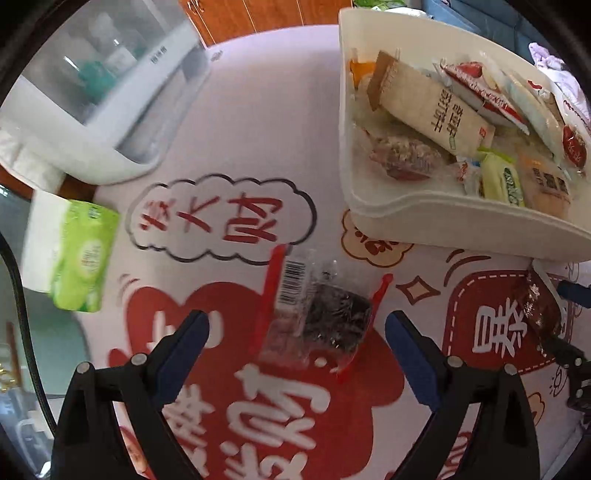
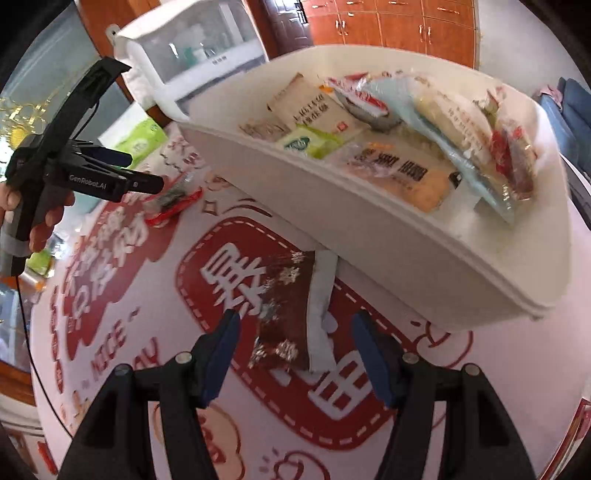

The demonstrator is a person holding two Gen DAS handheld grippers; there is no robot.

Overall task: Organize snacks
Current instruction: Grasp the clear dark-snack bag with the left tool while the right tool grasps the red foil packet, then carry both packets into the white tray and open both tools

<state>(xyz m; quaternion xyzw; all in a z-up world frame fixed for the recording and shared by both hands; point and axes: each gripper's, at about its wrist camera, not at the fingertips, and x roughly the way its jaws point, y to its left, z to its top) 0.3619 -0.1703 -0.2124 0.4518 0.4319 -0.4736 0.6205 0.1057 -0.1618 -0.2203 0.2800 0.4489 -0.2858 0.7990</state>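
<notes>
A clear packet with red sealed ends and a dark snack inside [image 1: 317, 314] lies on the printed tablecloth. My left gripper [image 1: 295, 325] hangs open over it, one blue pad on each side, not touching. A brown foil packet with silver flecks [image 2: 284, 314] lies by the white bin [image 2: 406, 236], which holds several wrapped snacks. My right gripper [image 2: 295, 328] is open around the brown packet, pads apart from it. In the left wrist view the brown packet [image 1: 539, 306] shows at the right edge. In the right wrist view, a hand holds the left gripper [image 2: 147, 173] above the red-ended packet [image 2: 173, 203].
A white cabinet with a clear door [image 1: 96, 96] stands at the back left of the table. A green pack of tissues [image 1: 81, 254] lies near the left table edge. Wooden cupboards [image 2: 388, 26] are behind the table.
</notes>
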